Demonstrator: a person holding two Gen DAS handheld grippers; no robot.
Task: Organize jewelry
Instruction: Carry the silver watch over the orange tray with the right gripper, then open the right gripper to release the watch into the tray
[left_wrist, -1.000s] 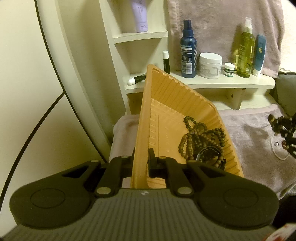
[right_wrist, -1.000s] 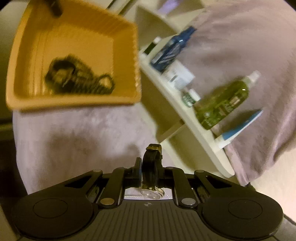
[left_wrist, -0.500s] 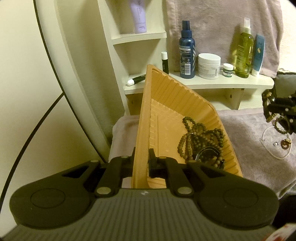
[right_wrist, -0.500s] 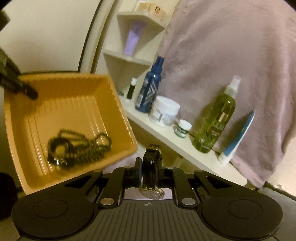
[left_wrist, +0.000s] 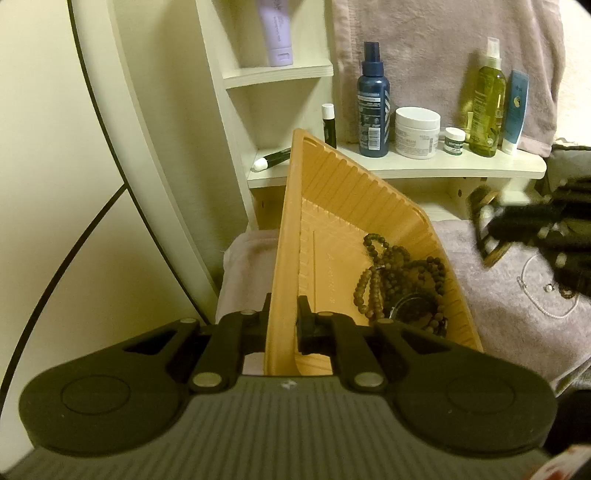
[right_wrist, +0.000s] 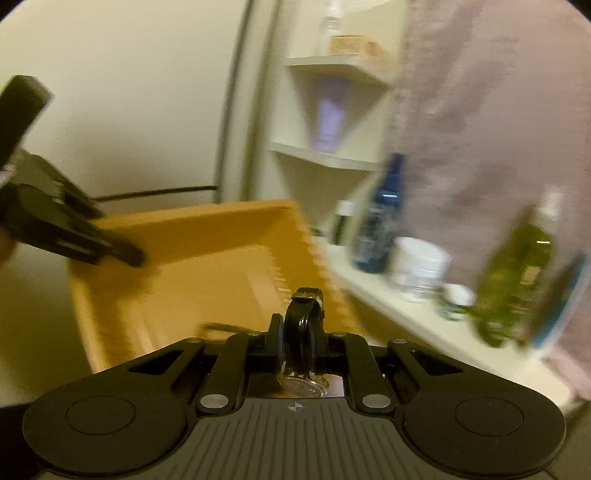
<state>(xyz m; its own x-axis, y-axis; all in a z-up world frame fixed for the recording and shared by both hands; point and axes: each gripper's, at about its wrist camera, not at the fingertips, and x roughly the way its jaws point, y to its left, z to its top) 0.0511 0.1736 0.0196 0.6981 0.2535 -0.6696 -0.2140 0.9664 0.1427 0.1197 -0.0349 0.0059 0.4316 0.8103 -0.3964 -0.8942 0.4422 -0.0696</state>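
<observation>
Dropping the watch (right_wrist: 304, 325) into the tray (left_wrist: 332, 206) looks like the step in hand. The right gripper (right_wrist: 301, 332) has its fingers closed on the watch's black strap, with the metal case hanging below them, close to the gripper body. It sits above the tray's near edge, and the view is blurred. The left gripper (left_wrist: 282, 319) has its fingers pinched shut on the tray's near wall, holding the tray tilted, so the bead bracelets (left_wrist: 400, 280) lie bunched against its low side.

To do this well, I would carry the watch further over the tray's ribbed floor before letting go, since a release at the rim could send it onto the towel (left_wrist: 517, 325). Keeping the tray steady matters; more tilt might spill the beads. Lowering the watch close to the floor before opening should spare the case a knock. Aim for the bare patch beside the beads, so the strap does not tangle with them. A thin chain (left_wrist: 546, 310) lies on the towel to the right, not yet collected.
</observation>
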